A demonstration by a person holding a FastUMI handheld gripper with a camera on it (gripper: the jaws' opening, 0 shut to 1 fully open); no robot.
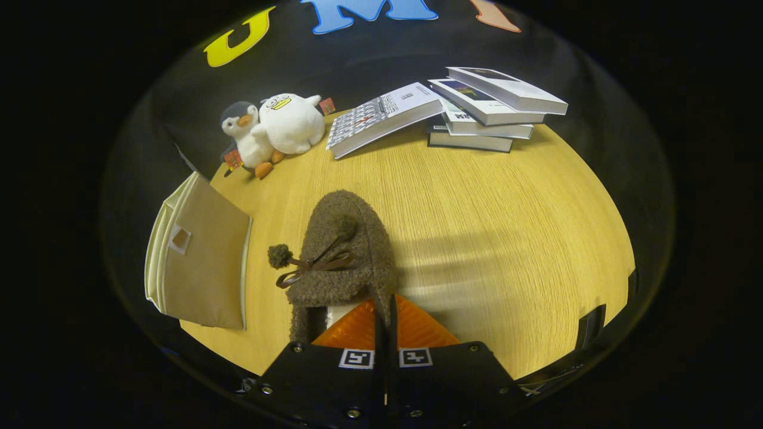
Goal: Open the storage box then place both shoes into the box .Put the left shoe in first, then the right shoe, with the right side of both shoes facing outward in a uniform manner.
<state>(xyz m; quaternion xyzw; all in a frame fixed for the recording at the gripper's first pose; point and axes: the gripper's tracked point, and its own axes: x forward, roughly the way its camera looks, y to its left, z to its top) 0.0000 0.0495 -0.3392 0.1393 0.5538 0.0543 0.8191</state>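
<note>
Gripper view is looking forward over the tool (384,322), whose two fingers are pressing together on the rear edge of a brown fuzzy shoe (343,256), leaving only a thin dark slit between them. That shoe is extending straight ahead of the fingers with its toe pointing away, and a thin brown bow with a pompom (279,256) is sitting on its upper, the pompom hanging off toward the left. Whether the sole is resting on the wooden tabletop (506,238) or being held just above it cannot be told. Left of the shoe, near the tabletop's edge, a beige storage box (199,262) is lying with a small window patch on its facing panel; whether it is open cannot be told. Beyond the shoe, at the far side, two plush toys are sitting side by side and touching: a grey penguin (241,134) and a white duck (291,122). To their right, a stack of books (489,110) is lying with one book (381,119) leaning against it.
</note>
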